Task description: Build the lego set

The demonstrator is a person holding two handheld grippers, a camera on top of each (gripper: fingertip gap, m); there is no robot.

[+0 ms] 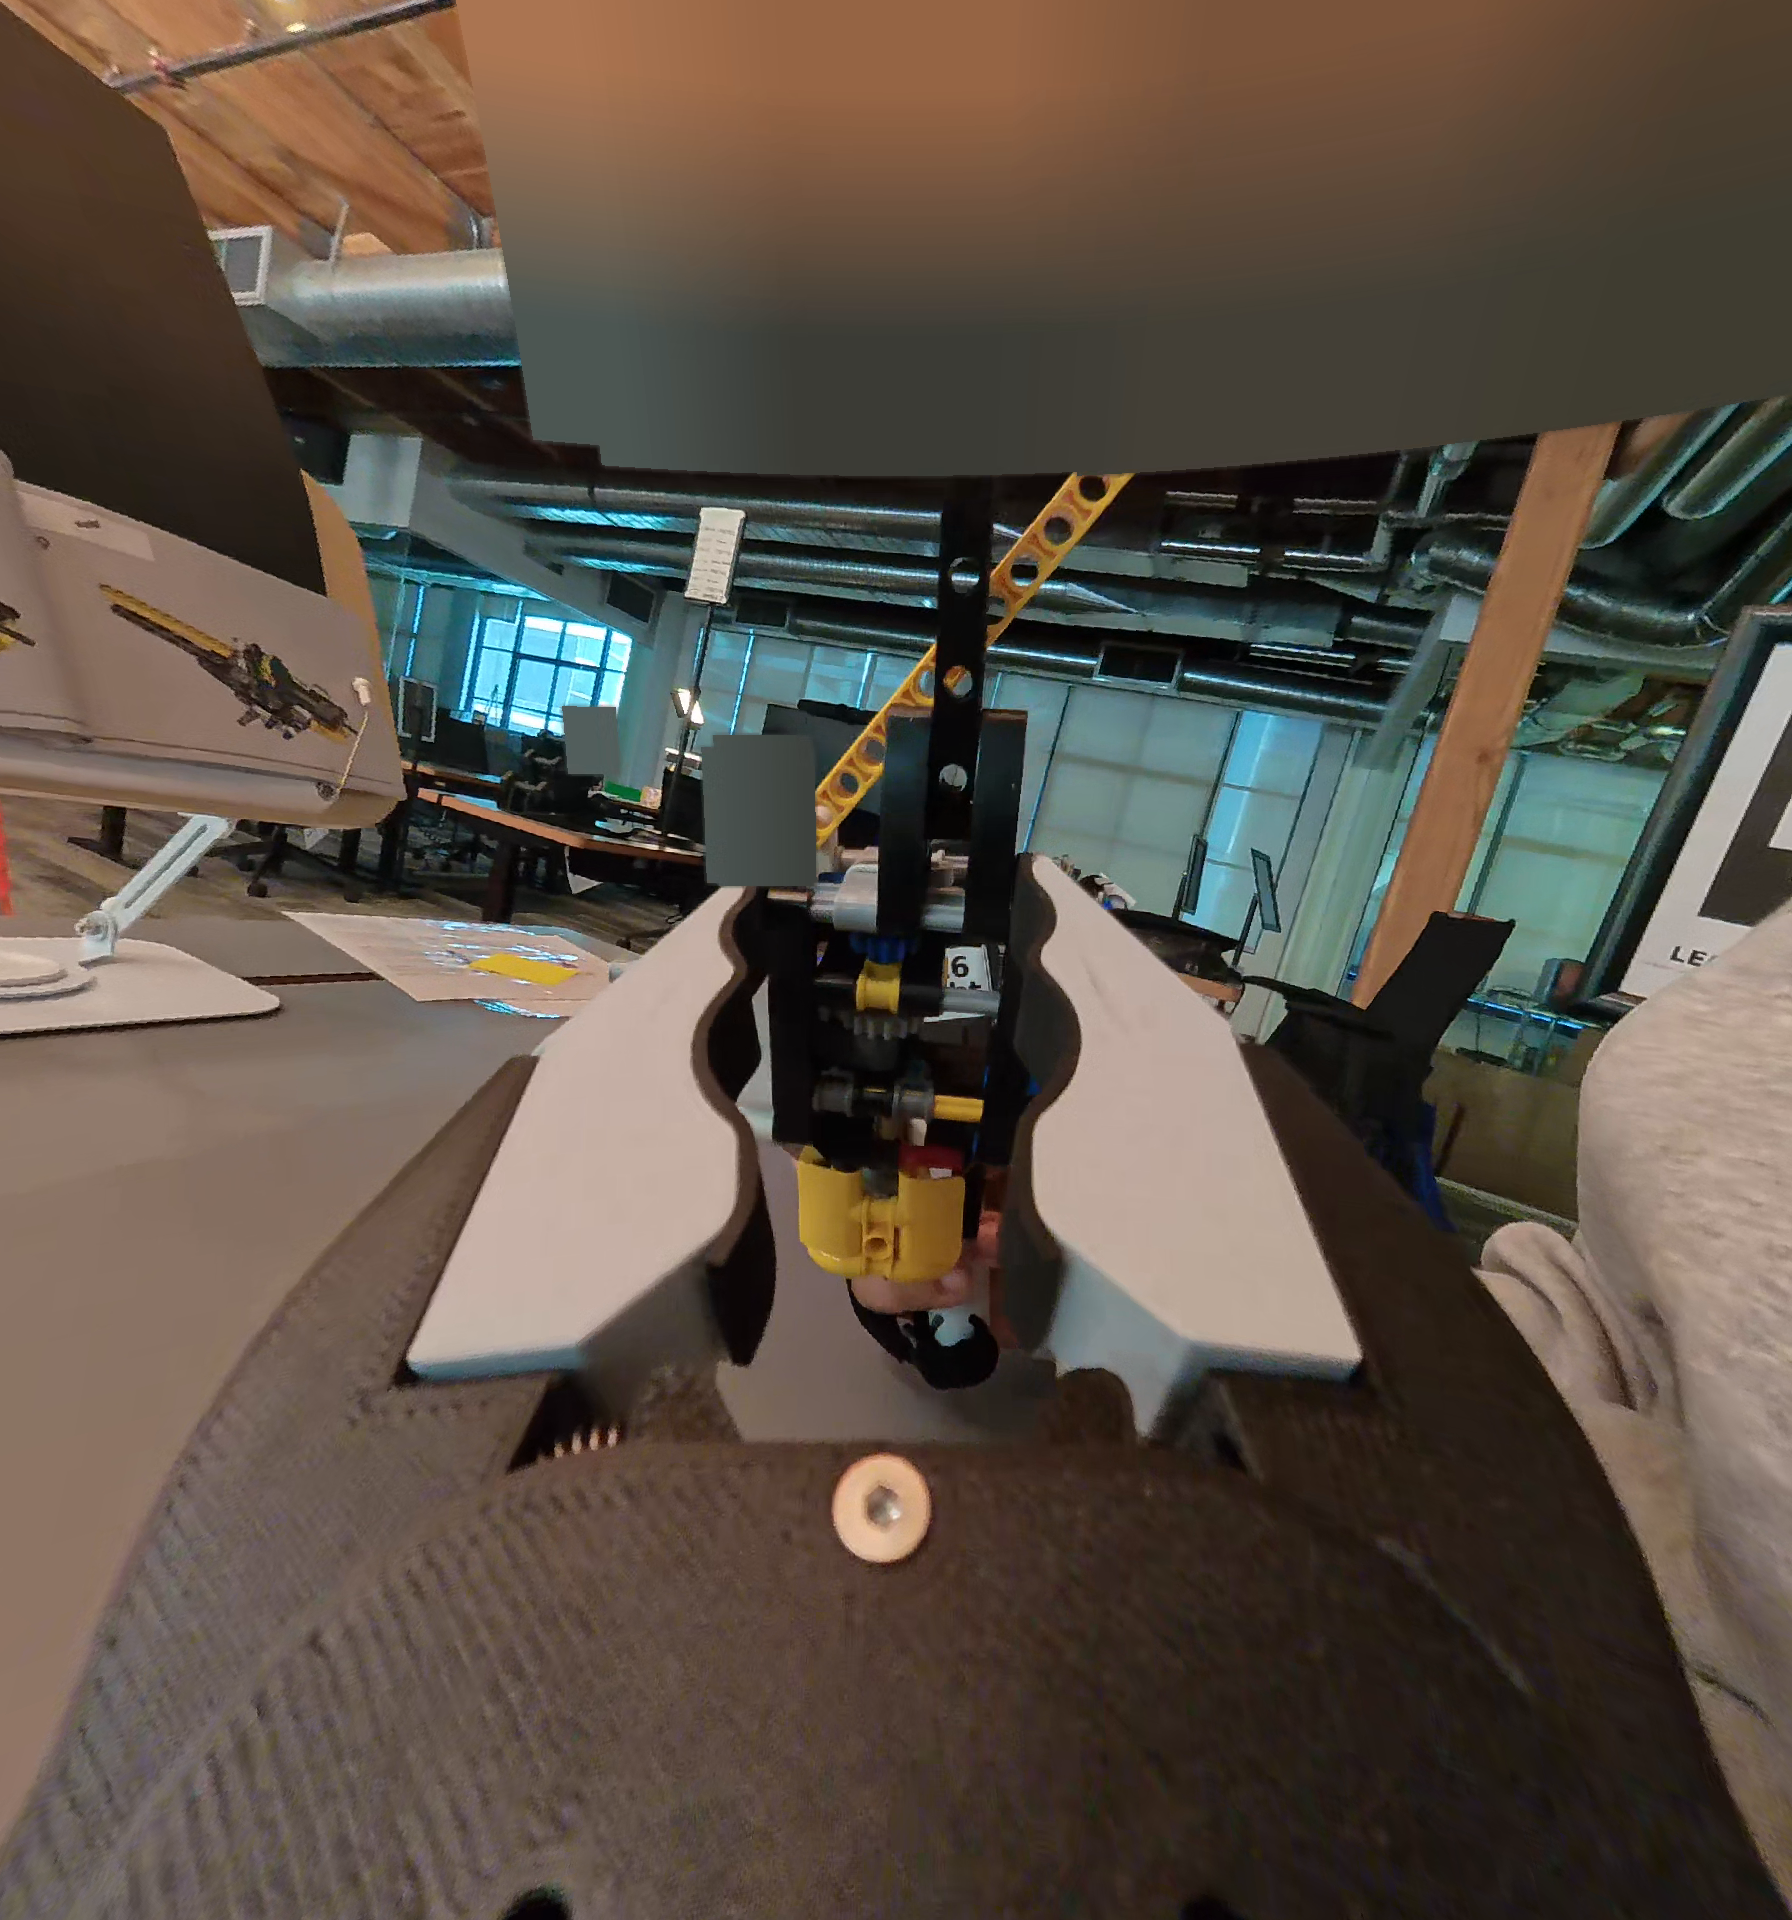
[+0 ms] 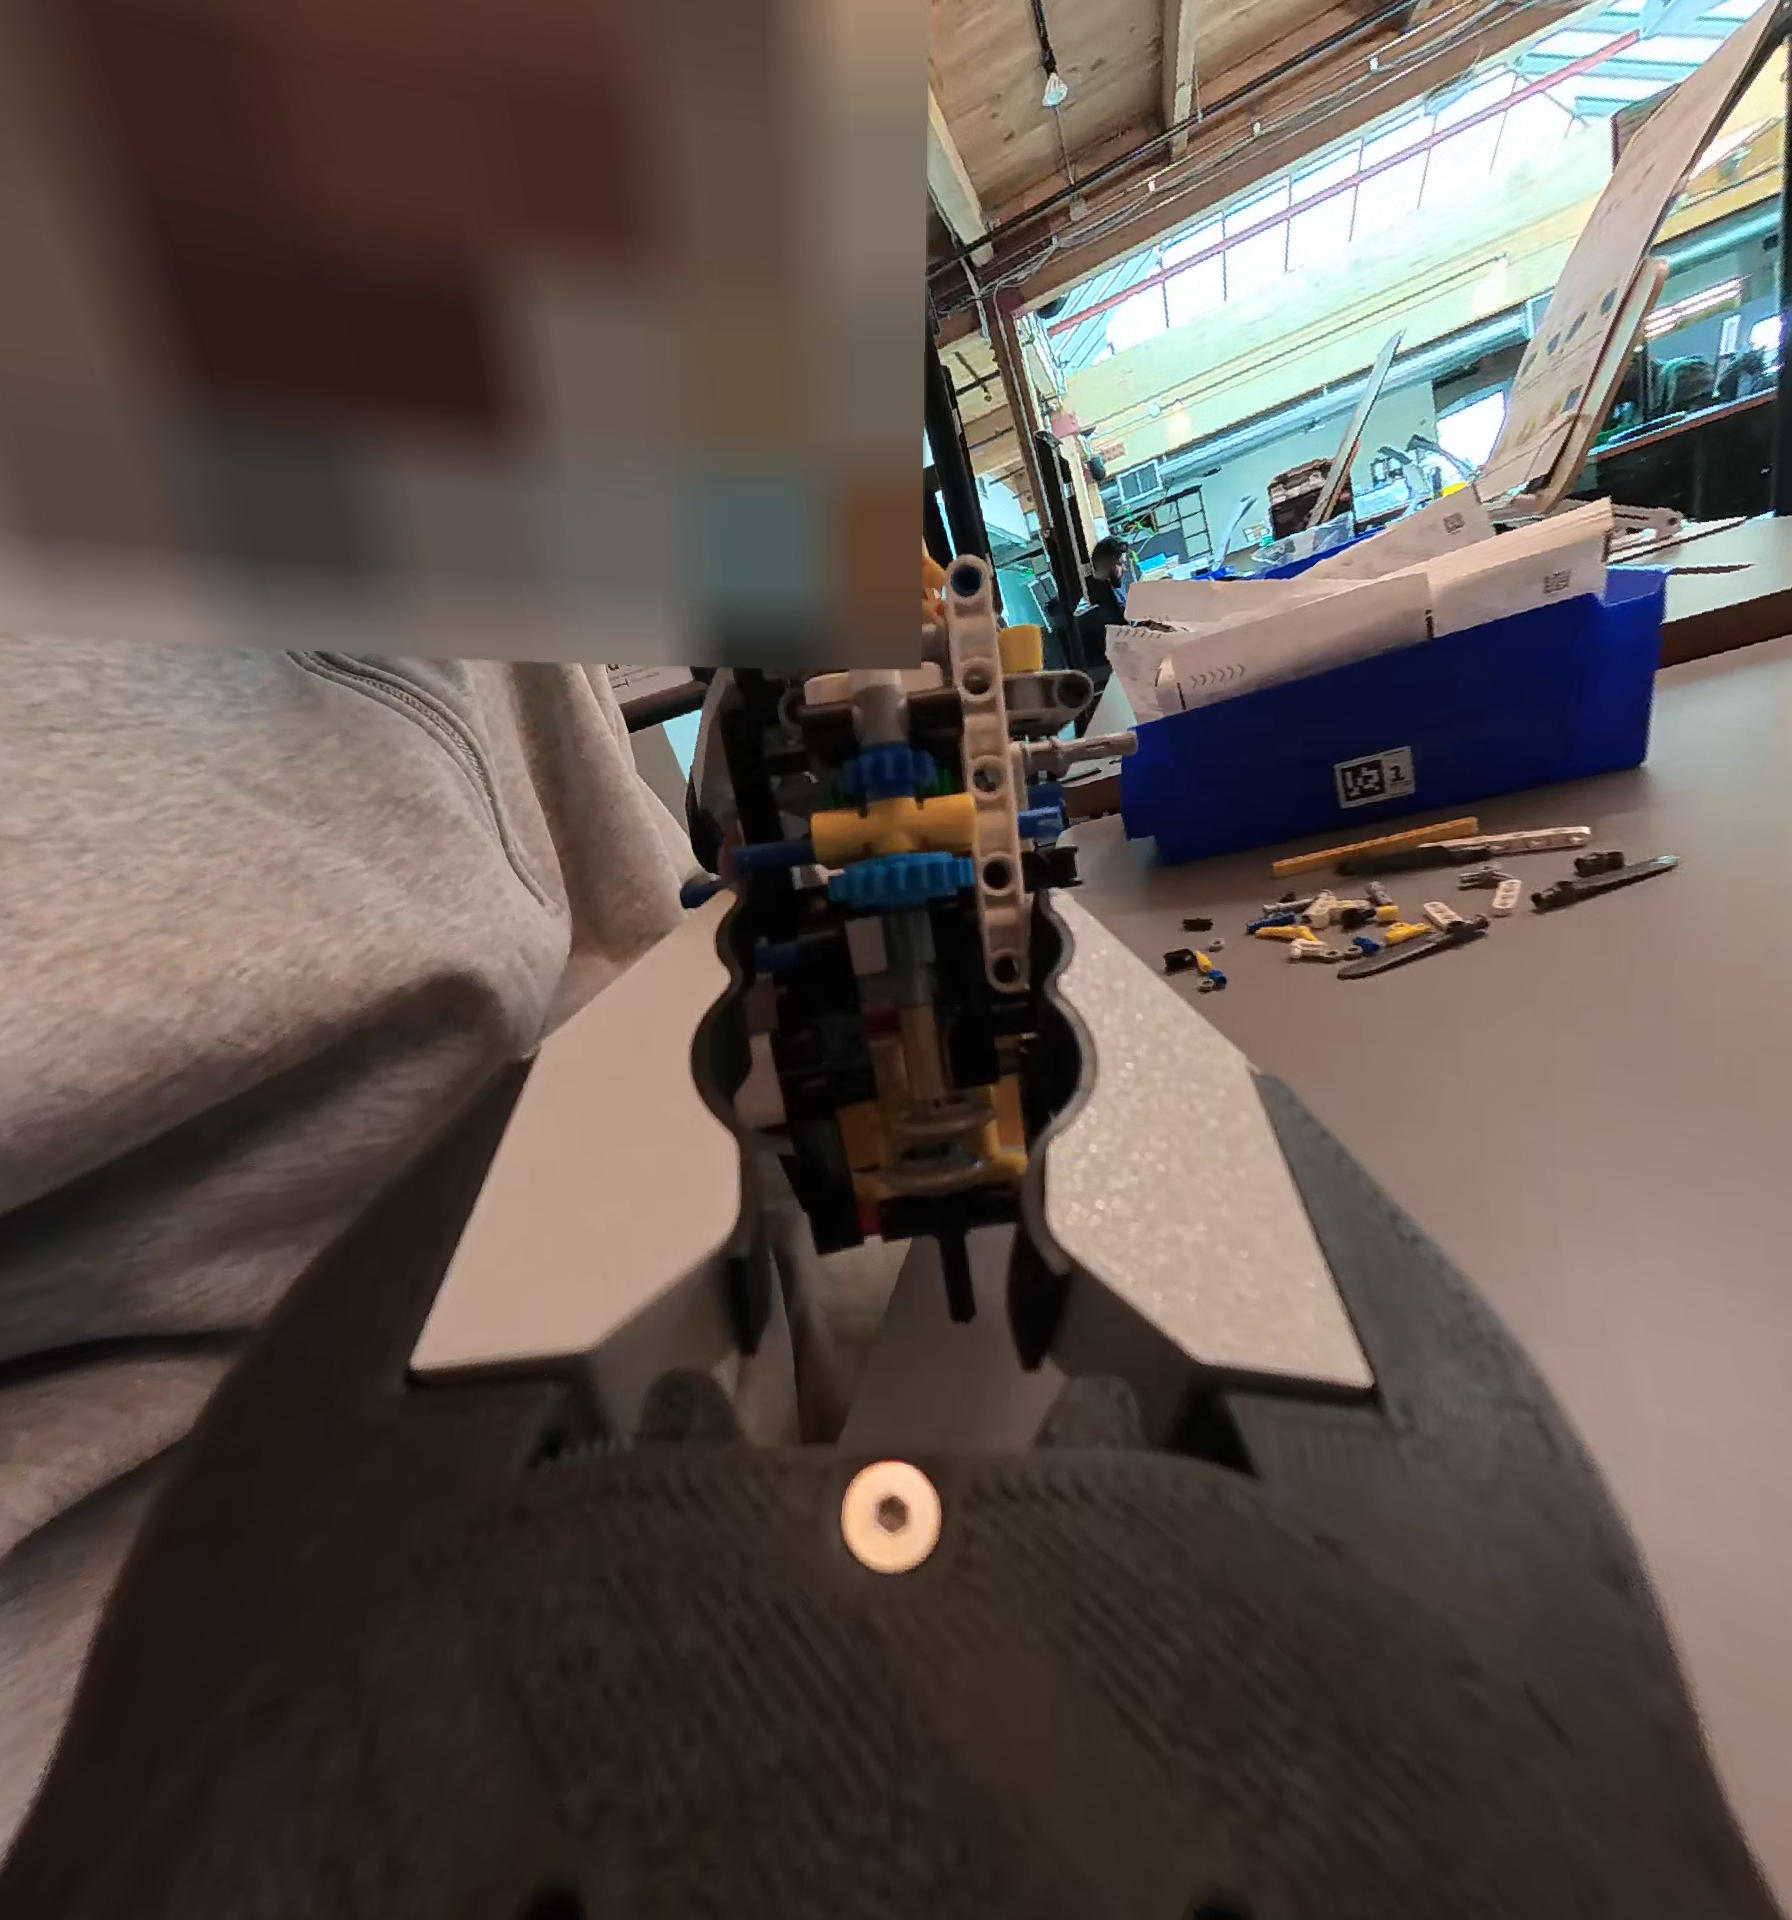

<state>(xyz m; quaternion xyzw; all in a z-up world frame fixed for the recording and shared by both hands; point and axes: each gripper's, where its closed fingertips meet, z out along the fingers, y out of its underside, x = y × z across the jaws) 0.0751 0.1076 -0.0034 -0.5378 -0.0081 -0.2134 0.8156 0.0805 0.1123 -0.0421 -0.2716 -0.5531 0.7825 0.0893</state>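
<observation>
Both grippers clamp the half-built lego model, lifted off the table

Your left gripper point(image 1: 887, 1049) pinches the lego model point(image 1: 887, 1039) on its black frame; your right gripper point(image 2: 887, 1039) grips the same rigid, light, knobbly plastic assembly, so I'd hold the frames, since gears and the yellow beam point(image 1: 975, 644) may pop loose

Black-and-yellow lego model point(image 1: 887, 1049) with blue gears point(image 2: 887, 883), grey fingers point(image 1: 611, 1122), blue bin point(image 2: 1391, 748), grey sleeve point(image 2: 196, 935).

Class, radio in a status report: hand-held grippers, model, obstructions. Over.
Left hand-held gripper and right hand-held gripper both shut on lego model. Model held aloft. Nothing blocking.
</observation>
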